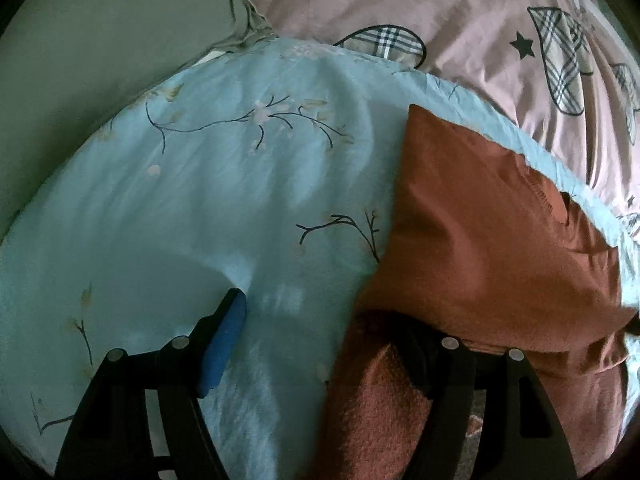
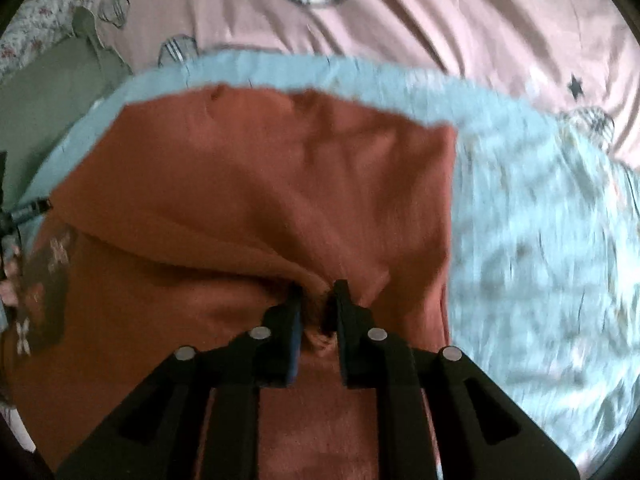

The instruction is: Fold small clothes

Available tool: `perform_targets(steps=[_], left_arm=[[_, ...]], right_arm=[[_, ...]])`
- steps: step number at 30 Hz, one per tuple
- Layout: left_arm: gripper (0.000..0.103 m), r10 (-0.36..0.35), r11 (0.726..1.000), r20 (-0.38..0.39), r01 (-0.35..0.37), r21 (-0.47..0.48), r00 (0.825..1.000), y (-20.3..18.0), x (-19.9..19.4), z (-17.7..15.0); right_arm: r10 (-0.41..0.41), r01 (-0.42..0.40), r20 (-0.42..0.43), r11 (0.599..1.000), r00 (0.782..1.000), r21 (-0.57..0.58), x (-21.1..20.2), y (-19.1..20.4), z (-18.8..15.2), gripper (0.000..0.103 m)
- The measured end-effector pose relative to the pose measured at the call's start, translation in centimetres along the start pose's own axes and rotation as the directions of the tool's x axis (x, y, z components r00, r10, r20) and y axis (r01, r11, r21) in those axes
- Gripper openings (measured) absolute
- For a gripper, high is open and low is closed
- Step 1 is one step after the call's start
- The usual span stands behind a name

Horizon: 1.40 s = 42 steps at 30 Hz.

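A rust-orange small garment (image 1: pixel 492 240) lies on a light blue floral sheet (image 1: pixel 224 184). In the left wrist view my left gripper (image 1: pixel 320 320) is open: its blue-padded left finger (image 1: pixel 224 344) rests on the sheet, its right finger is hidden under the garment's left edge. In the right wrist view the garment (image 2: pixel 256 184) fills the middle, partly folded over itself. My right gripper (image 2: pixel 316 300) is shut on a pinch of its cloth at the fold's near edge. The view is motion-blurred.
A pink duvet (image 1: pixel 440 12) with plaid shapes and stars lies beyond the blue sheet and also shows in the right wrist view (image 2: pixel 420 20). A green pillow (image 1: pixel 100 48) sits at far left. A dark patterned patch (image 2: pixel 44 280) shows on the garment's left edge.
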State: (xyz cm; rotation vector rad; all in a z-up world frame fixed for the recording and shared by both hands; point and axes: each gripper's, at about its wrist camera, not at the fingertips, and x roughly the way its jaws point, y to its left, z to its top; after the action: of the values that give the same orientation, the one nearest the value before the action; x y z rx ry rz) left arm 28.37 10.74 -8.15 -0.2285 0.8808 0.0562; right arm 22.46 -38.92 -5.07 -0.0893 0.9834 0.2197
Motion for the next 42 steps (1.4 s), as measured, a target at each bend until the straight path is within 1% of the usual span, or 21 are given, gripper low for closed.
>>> perform_targets(steps=[1,3,7,11,13,16,21,23,24,25,27,29,30,32,33,34,35,38,40,41,42], left_arm=[[0.073,-0.006,1.000,0.002,0.006,0.000,1.000,0.1,-0.1,-0.1],[0.073,-0.012,1.000,0.005,0.012,0.000,1.000,0.1,-0.2,-0.2],[0.073,-0.029,0.999,0.018,0.029,-0.019,0.999,0.4,-0.5,-0.5],[0.073,-0.015,1.000,0.031,0.016,-0.015,0.999,0.3,-0.7,-0.8],[0.073,-0.003,1.000,0.035,0.003,-0.009,0.999,0.1,-0.7,-0.9],[0.073,-0.004,1.000,0.040,0.004,-0.011,0.999,0.3,-0.7,-0.9],[0.073,-0.020,0.999,0.046,0.021,-0.025,0.999,0.6,-0.7,-1.0],[0.073,-0.020,1.000,0.045,0.021,-0.023,0.999,0.7,-0.7,-0.9],[0.073,-0.020,1.000,0.046,0.021,-0.023,0.999,0.7,-0.7,-0.9],[0.073,-0.021,0.999,0.046,0.022,-0.024,0.999,0.7,-0.7,-0.9],[0.073,-0.024,0.999,0.046,0.026,-0.027,0.999,0.7,-0.7,-0.9],[0.074,-0.026,0.999,0.047,0.027,-0.029,0.999,0.7,-0.7,-0.9],[0.074,-0.026,0.999,0.047,0.028,-0.030,0.999,0.7,-0.7,-0.9],[0.074,-0.026,0.999,0.048,0.027,-0.029,0.999,0.6,-0.7,-0.9],[0.076,-0.023,0.999,0.047,0.025,-0.026,0.999,0.4,-0.7,-0.9],[0.077,-0.024,0.999,0.047,0.026,-0.025,0.999,0.5,-0.7,-0.9],[0.077,-0.021,1.000,0.047,0.022,-0.022,0.999,0.5,-0.7,-0.9],[0.078,-0.019,1.000,0.046,0.020,-0.023,0.999,0.6,-0.7,-0.8],[0.078,-0.022,0.999,0.047,0.023,-0.025,0.999,0.6,-0.6,-0.8],[0.078,-0.022,0.999,0.048,0.023,-0.027,0.999,0.6,-0.6,-0.8],[0.078,-0.021,0.999,0.047,0.023,-0.026,0.999,0.6,-0.6,-0.8]], right_arm=[[-0.004,0.004,0.000,1.000,1.000,0.017,-0.4,-0.4,-0.4,0.027],[-0.031,0.030,0.003,0.998,1.000,0.062,-1.1,-1.2,-0.9,0.030],[0.030,-0.043,0.064,0.974,0.997,0.222,-3.0,-3.7,-0.7,0.031],[0.119,-0.152,0.125,0.942,0.985,0.299,-2.7,-4.4,0.9,0.035],[0.127,-0.169,0.147,0.929,0.981,0.329,-2.1,-4.4,1.7,0.042],[0.133,-0.186,0.164,0.909,0.978,0.374,-1.3,-4.6,2.4,0.045],[0.119,-0.112,0.000,0.937,0.993,0.330,2.8,-3.4,2.4,0.048],[0.091,-0.084,-0.013,0.959,0.996,0.272,3.1,-2.5,2.3,0.048],[0.080,-0.076,-0.007,0.966,0.997,0.247,2.9,-2.2,2.4,0.035],[0.086,-0.085,0.006,0.968,0.996,0.238,2.5,-2.0,2.5,0.008],[0.093,-0.114,0.092,0.960,0.991,0.257,0.6,-2.4,3.0,0.009],[0.057,-0.101,0.158,0.953,0.986,0.287,-1.0,-3.3,3.5,0.009],[0.042,-0.088,0.158,0.950,0.987,0.299,-0.9,-3.6,3.6,0.009],[0.038,-0.063,0.087,0.951,0.996,0.302,0.7,-3.9,3.6,0.009],[0.039,-0.047,0.029,0.951,0.999,0.305,1.9,-3.9,3.3,0.010],[0.023,-0.020,-0.006,0.948,1.000,0.317,2.6,-4.0,2.9,0.016],[0.009,-0.006,-0.010,0.945,1.000,0.326,2.5,-4.0,2.7,0.021],[-0.081,0.048,0.076,0.931,0.994,0.363,-0.5,-3.5,2.2,0.031],[-0.045,-0.008,0.147,0.941,0.988,0.339,-2.0,-2.2,2.3,0.037],[-0.019,-0.031,0.152,0.947,0.988,0.320,-2.0,-1.9,2.6,0.040],[0.032,-0.070,0.136,0.955,0.990,0.289,-1.5,-1.2,2.9,0.048]])
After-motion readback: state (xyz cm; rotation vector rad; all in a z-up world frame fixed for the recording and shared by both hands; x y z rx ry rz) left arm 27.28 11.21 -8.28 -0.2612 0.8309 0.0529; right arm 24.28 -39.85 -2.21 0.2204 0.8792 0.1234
